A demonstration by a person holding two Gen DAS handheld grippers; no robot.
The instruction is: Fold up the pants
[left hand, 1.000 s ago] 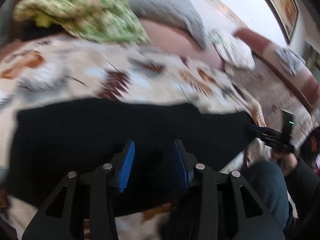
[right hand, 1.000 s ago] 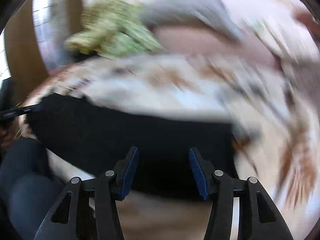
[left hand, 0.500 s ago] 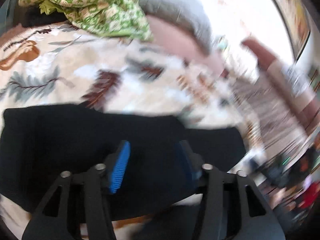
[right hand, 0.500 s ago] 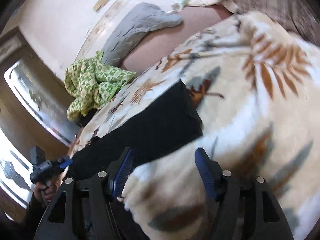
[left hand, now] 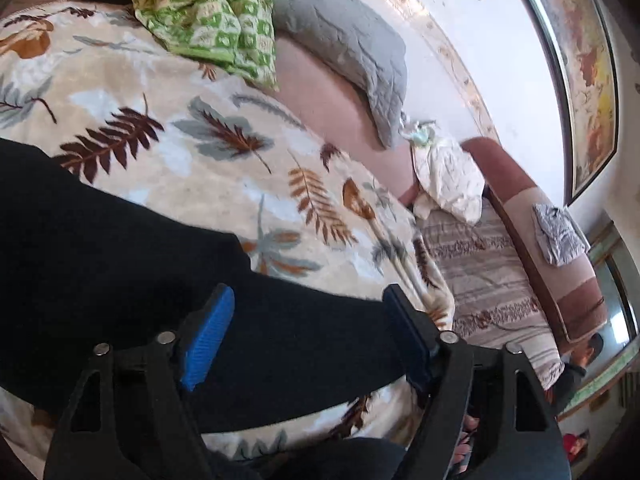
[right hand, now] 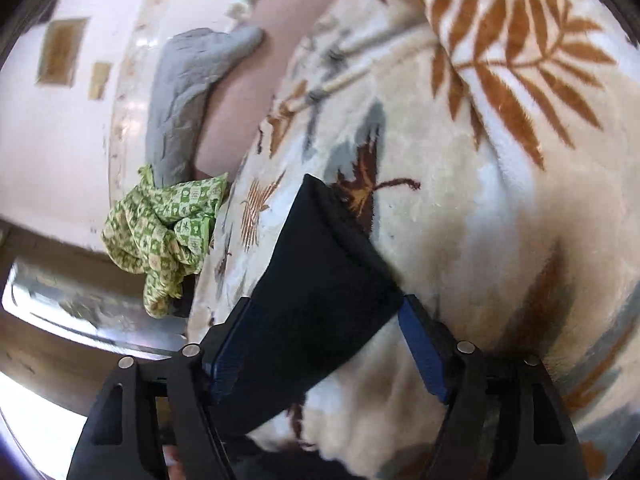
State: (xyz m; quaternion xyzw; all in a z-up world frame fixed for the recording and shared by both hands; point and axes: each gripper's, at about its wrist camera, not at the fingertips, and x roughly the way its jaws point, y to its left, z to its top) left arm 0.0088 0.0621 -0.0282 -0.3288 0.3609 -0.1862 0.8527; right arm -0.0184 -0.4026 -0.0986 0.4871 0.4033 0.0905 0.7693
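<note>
Black pants lie flat as a long folded strip on a cream blanket with a leaf print. My left gripper is open, its blue-padded jaws wide apart over the pants' narrow end, holding nothing. In the right wrist view the pants show their other end with a stitched hem. My right gripper is open, its jaws straddling that end close above the cloth.
A green patterned cloth and a grey pillow lie at the bed's far side; the cloth also shows in the right wrist view. A white crumpled cloth and a striped bedspread are to the right. The blanket bulges beside the pants.
Both grippers have swung outward to opposite ends of the pants and opened wider. The right view has rolled, so the pants now run diagonally. The pants have stayed flat.
</note>
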